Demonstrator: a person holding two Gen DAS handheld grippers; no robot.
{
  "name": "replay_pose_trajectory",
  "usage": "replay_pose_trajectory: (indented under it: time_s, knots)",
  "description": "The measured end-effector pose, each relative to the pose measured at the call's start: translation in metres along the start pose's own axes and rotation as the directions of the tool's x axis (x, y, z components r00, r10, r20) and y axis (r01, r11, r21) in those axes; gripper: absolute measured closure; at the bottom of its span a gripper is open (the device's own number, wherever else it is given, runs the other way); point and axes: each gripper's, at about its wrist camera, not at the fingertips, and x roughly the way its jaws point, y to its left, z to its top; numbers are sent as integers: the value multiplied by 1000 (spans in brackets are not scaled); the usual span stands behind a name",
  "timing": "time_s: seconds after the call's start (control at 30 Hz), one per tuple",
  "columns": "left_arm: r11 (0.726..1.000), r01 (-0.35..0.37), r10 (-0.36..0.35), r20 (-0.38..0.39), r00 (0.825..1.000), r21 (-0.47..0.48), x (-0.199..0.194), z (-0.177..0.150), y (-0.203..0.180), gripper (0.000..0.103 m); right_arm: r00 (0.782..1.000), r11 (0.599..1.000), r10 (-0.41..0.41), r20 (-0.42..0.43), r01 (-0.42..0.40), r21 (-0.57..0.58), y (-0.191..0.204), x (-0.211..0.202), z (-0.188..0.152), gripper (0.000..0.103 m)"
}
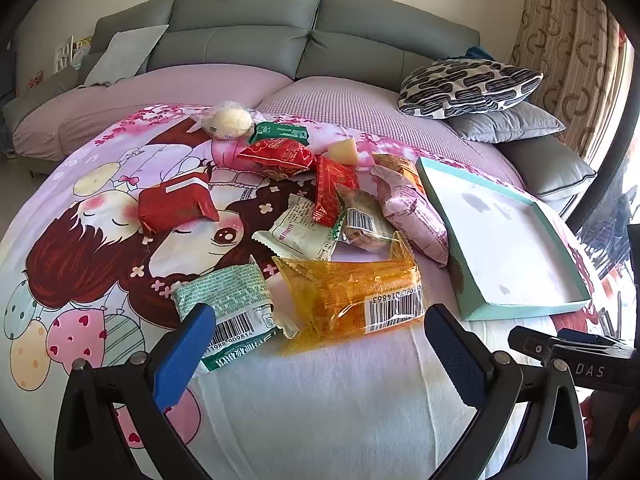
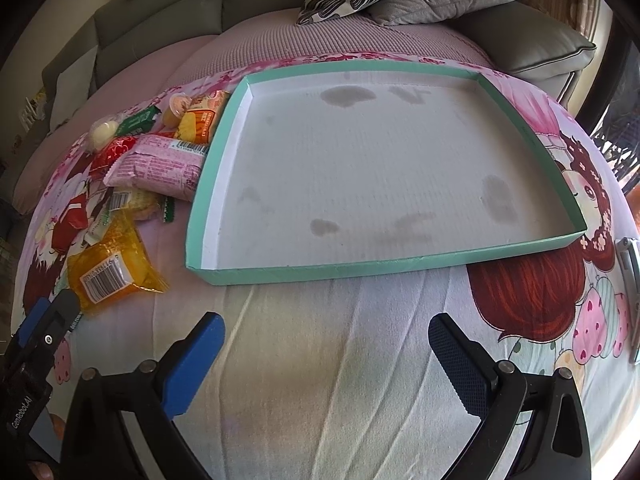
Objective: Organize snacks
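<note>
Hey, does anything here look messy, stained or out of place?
Yes. The teal tray holds no snacks, and its white floor shows several grey blotches that look like stains. The snack packets, such as the orange packet, lie jumbled and overlapping on the cartoon blanket beside it.

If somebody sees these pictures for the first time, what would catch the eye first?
Probably the heap of bright snack packets on the cartoon bedsheet, the orange packet nearest the open left gripper. Right of the heap lies a shallow teal tray, with no snacks in it, before the open right gripper.

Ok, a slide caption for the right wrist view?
Open right gripper faces an empty teal tray; snack packets lie piled beside it.
</note>
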Motion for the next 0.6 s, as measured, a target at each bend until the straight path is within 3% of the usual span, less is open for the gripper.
replay_pose_trajectory:
  time_s: [0.6]
  knots:
    - [1000, -8, 8, 39, 999, 6, -16, 6, 7, 0, 998, 999, -50, 32, 50, -15, 6, 1, -2, 0]
